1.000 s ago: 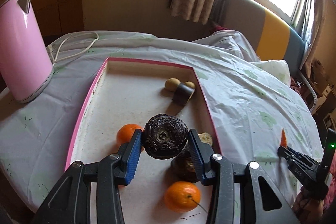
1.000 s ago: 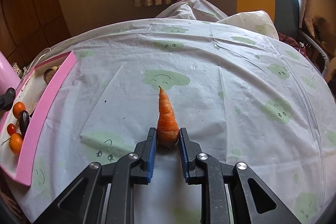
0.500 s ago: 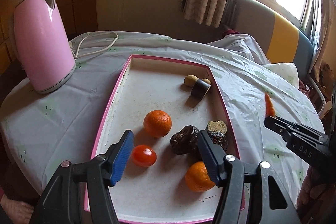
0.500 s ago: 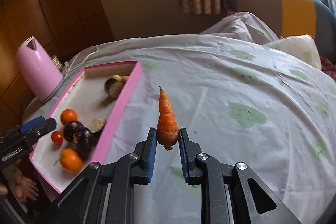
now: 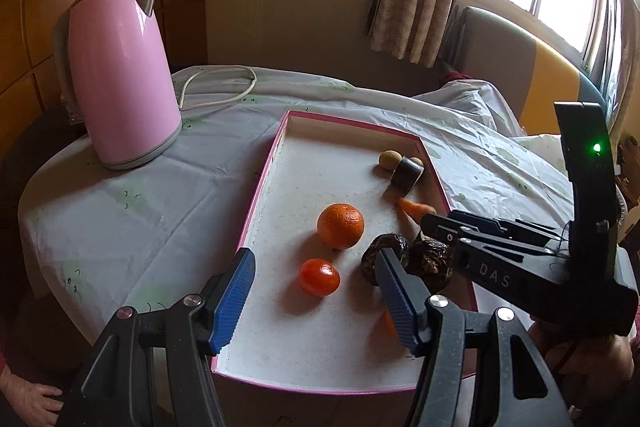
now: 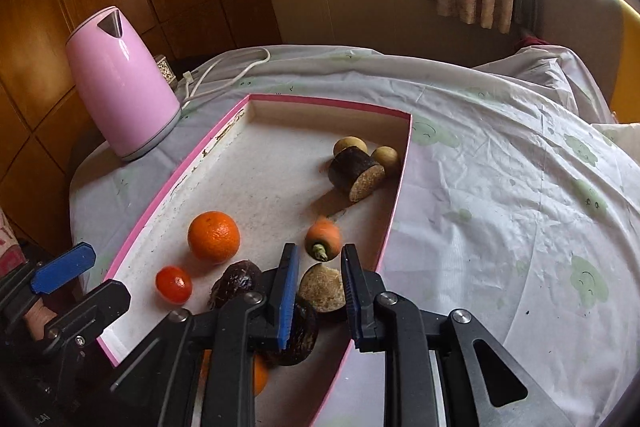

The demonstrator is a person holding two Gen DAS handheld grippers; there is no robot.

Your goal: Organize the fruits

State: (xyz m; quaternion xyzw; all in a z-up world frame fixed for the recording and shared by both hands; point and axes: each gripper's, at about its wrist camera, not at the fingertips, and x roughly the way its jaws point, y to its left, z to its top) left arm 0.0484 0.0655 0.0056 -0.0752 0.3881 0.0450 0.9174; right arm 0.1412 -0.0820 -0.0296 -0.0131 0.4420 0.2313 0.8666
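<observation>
A pink-rimmed tray (image 5: 264, 183) (image 6: 176, 183) holds an orange (image 5: 340, 225) (image 6: 214, 237), a red tomato (image 5: 319, 277) (image 6: 173, 284), two dark wrinkled fruits (image 5: 434, 259) (image 6: 236, 283), a cut dark root piece (image 5: 407, 173) (image 6: 357, 175) and small tan fruits (image 5: 390, 159). A carrot (image 6: 323, 237) (image 5: 416, 207) lies in the tray just beyond my right gripper (image 6: 318, 285), which is open and empty above it. My left gripper (image 5: 314, 301) is open and empty over the tray's near end, above the tomato.
A pink kettle (image 5: 116, 71) (image 6: 120, 83) with a white cord (image 5: 218, 87) stands left of the tray on the clothed table (image 6: 500, 195). A second orange (image 6: 258, 375) lies partly hidden under the right gripper. A couch stands by the window.
My right gripper carried the carrot over the tray, opened and let it go there. My left gripper released the dark fruit earlier and has pulled back, staying open.
</observation>
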